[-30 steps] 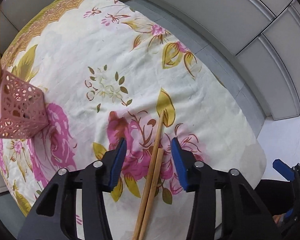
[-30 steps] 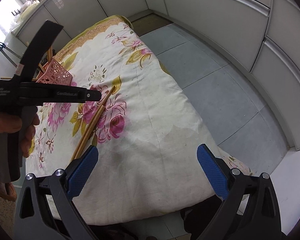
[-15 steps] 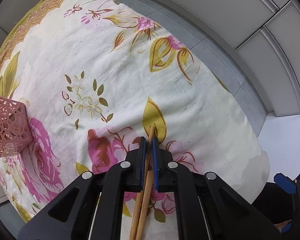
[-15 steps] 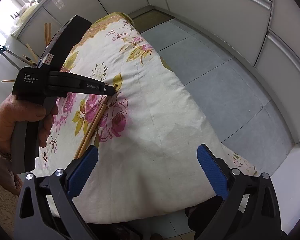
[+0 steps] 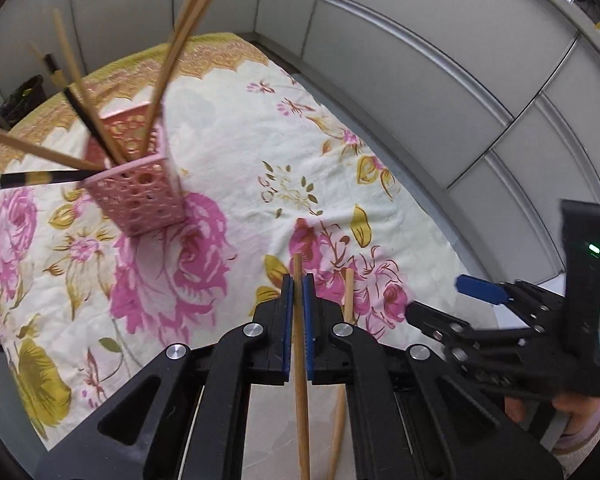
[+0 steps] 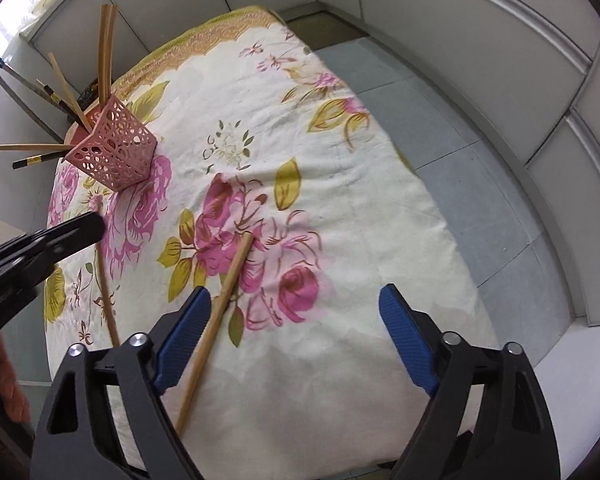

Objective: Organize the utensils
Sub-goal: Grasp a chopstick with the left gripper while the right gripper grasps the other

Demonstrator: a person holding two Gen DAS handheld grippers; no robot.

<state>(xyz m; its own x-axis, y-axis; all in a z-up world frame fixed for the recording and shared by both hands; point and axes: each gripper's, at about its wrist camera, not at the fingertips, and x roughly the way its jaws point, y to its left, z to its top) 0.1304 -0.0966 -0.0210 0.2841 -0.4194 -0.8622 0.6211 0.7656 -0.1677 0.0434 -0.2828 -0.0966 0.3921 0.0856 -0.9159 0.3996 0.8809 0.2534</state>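
My left gripper (image 5: 297, 282) is shut on a wooden chopstick (image 5: 300, 380), held clear of the floral cloth (image 5: 236, 136). In the right wrist view this gripper (image 6: 86, 228) reaches in from the left with the held chopstick (image 6: 105, 292) hanging below it. A second chopstick (image 6: 228, 292) lies on the cloth; its lower half runs just inside the left pad of my right gripper (image 6: 296, 340). The right jaws are closing and neither pad presses on it. A pink perforated holder (image 5: 140, 196) (image 6: 116, 156) stands at the far left with several chopsticks in it.
The cloth-covered table (image 6: 360, 184) ends close to grey wall panels (image 5: 420, 80) and a tiled floor (image 6: 460, 152) on the right. A person's hand (image 5: 540, 404) grips the right tool at the lower right of the left wrist view.
The left gripper shut on one of the two chopsticks and lifted it, swinging toward the pink holder. The right gripper slid left over the remaining chopstick and its jaws narrowed.
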